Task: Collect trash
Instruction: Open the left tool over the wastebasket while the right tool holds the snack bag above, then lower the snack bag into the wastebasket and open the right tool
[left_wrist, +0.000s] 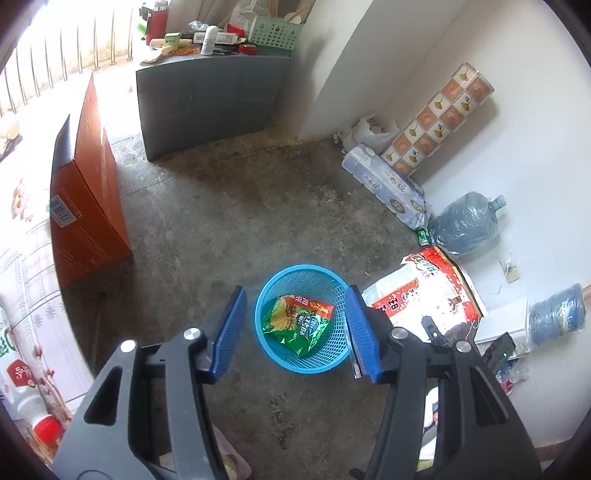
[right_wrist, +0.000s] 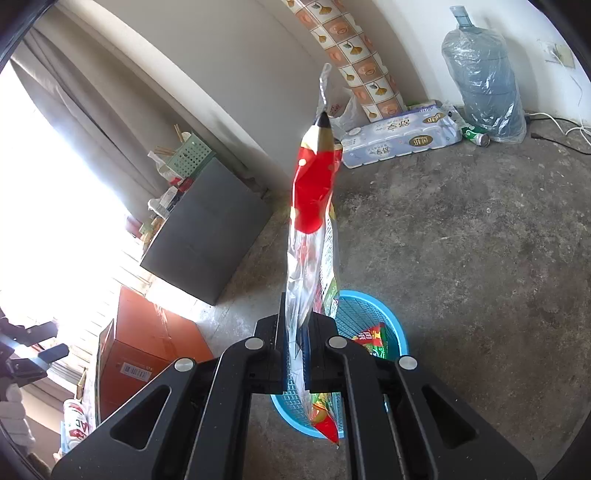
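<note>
My left claw (left_wrist: 293, 328) hangs apart, empty, over the bin (left_wrist: 334, 360) holding a wrapper (left_wrist: 299, 319), while my right claw (right_wrist: 295, 354) clamps a bag (right_wrist: 314, 192), probably next in.

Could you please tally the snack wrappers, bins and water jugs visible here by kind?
Snack wrappers: 2, green crisp packet in the bin, red-and-clear plastic bag held by the right tongs
Blue mesh plastic bins: 1
Large blue water jugs: 1
Total: 4
</note>
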